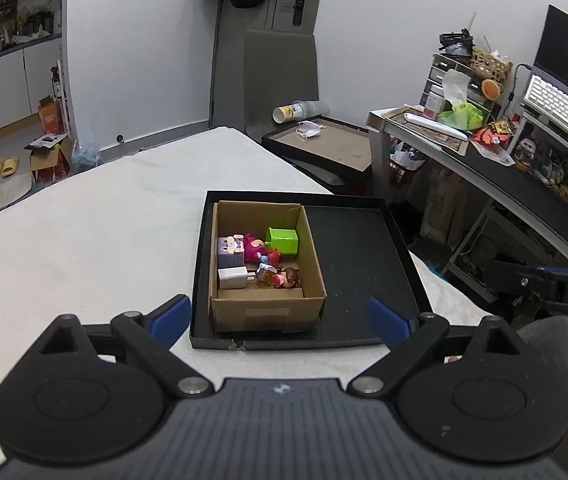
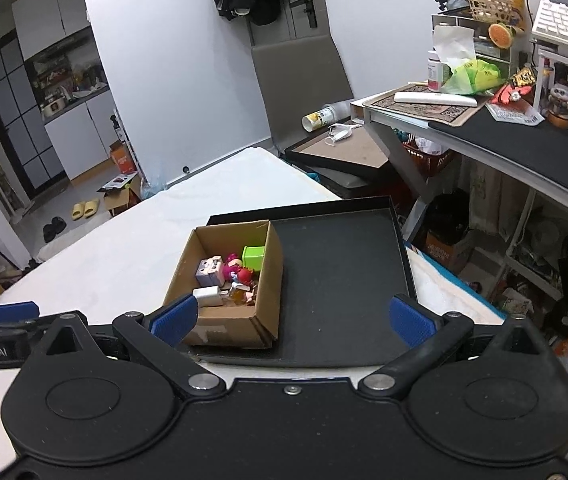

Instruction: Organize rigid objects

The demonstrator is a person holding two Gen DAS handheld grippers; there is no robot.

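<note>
The toys [image 1: 261, 258], small hard plastic pieces, likely light and slippery, lie piled in the cardboard box [image 1: 267, 312] at frame centre; best pinched across flat sides. The box sits left in a matte black tray [image 1: 364, 264]. Left gripper [image 1: 279, 316] and right gripper [image 2: 292, 318] jaws both stand apart, empty.

The right half of the tray [image 1: 360, 256] is bare, so a gripper can pass there. The box [image 1: 267, 312] fills the left half, its walls standing above the toys [image 1: 259, 256]. Left of the tray, the white bed [image 1: 83, 240] is open. The desk [image 1: 484, 168] crowds the right side.
</note>
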